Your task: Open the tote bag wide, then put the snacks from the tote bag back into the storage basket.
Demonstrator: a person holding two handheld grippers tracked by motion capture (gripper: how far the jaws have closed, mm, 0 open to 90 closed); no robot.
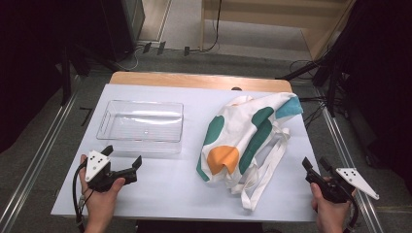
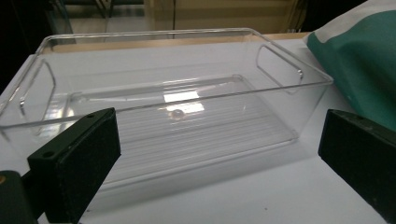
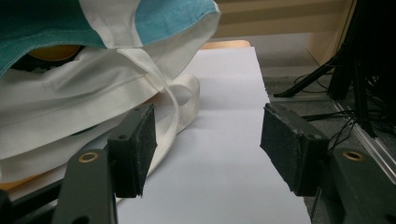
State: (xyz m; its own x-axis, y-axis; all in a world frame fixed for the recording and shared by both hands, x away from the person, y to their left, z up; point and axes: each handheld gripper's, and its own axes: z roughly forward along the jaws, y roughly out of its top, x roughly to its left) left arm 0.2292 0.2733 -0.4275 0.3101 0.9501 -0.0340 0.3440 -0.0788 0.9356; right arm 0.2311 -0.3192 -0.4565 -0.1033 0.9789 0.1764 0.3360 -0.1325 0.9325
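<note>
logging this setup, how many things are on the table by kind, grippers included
clear plastic bin: 1
cloth bag: 1
grippers: 2, the left gripper and the right gripper, both open and holding nothing
total: 4

Grey floor (image 1: 58,145), wooden furniture (image 1: 291,19), dark stands (image 1: 335,73)

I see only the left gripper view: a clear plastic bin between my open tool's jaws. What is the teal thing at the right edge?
Observer: A tote bag, white with teal, orange and blue patches, lying crumpled on the table.
Operator: Where is the right tool?
Observer: The right tool is at the table's near right edge, jaws open, apart from the bag.
Operator: Are the bag's handles free?
Observer: Yes, the white handles lie loose toward the near edge.
</note>
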